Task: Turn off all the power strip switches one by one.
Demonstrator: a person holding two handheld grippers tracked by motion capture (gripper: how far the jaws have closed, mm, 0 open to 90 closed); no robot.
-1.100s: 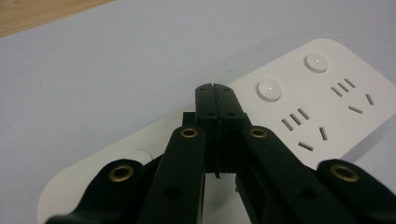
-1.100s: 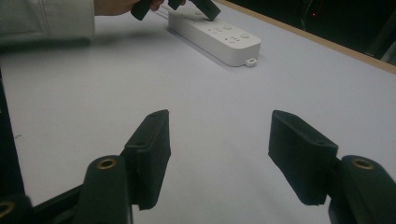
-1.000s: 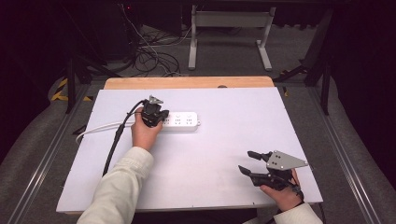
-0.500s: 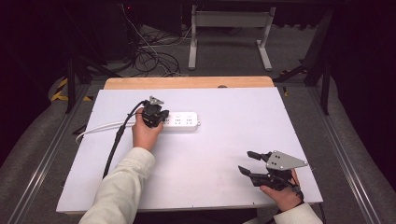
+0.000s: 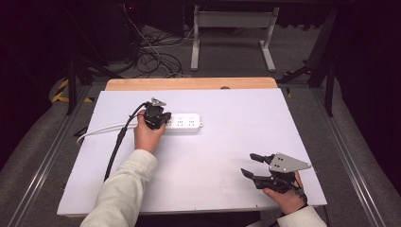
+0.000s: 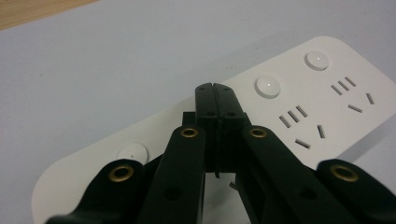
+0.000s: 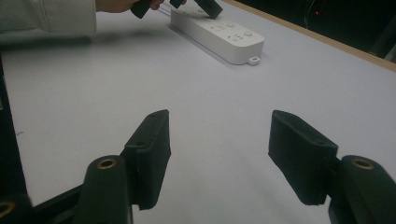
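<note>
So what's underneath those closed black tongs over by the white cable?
The shut left gripper sits over a white power strip showing round buttons and socket slots. Whether its tips touch the strip, and what lies directly beneath them, is covered.

A lab or recording room: a white-topped counter [image 5: 227,142] stands on grey carpet, loose cables [image 5: 156,59] tangle on the floor, and a metal stand [image 5: 231,28] rises against a dark backdrop.

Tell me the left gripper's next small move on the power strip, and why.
Probably press straight down a little. The left gripper is shut, its tips over the power strip between two round buttons, so it may first need a slight shift onto one. The right gripper waits open, apart from the strip, near the table's front edge.
</note>
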